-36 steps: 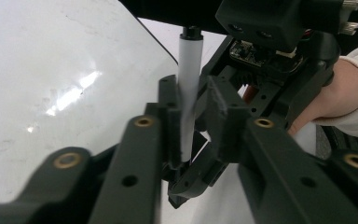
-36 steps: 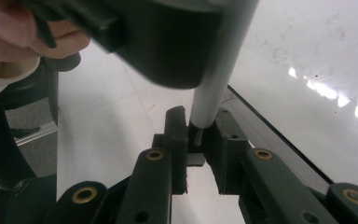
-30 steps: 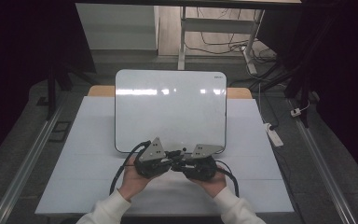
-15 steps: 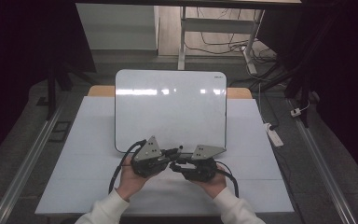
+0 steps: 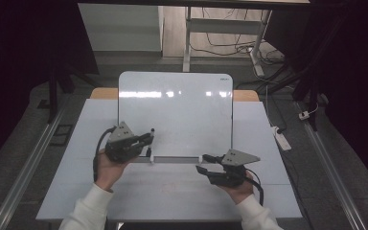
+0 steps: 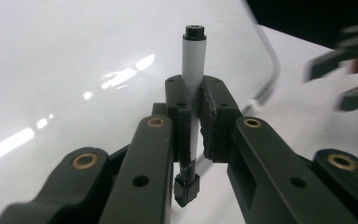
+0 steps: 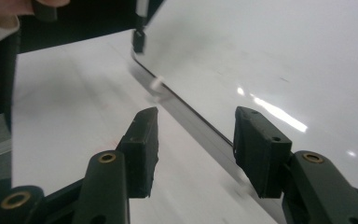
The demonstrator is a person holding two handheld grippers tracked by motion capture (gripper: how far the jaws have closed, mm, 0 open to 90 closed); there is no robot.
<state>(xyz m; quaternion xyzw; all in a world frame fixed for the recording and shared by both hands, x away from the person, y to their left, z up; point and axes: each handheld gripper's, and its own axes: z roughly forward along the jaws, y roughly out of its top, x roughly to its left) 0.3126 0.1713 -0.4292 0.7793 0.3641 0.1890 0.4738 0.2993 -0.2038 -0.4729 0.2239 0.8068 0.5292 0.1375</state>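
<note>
Overhead light is glaring in white streaks off the whiteboard (image 5: 175, 115) and brightening the table (image 5: 172, 191) while the surrounding room is lying in darkness, and motion blur is smearing the far gripper (image 6: 349, 56) and the table surface in the two gripper views.

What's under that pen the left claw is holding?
The marker, clamped upright in the left gripper, hangs over the whiteboard. Its lower tip looks clear of the board; whether the board bears writing can't be told.
</note>
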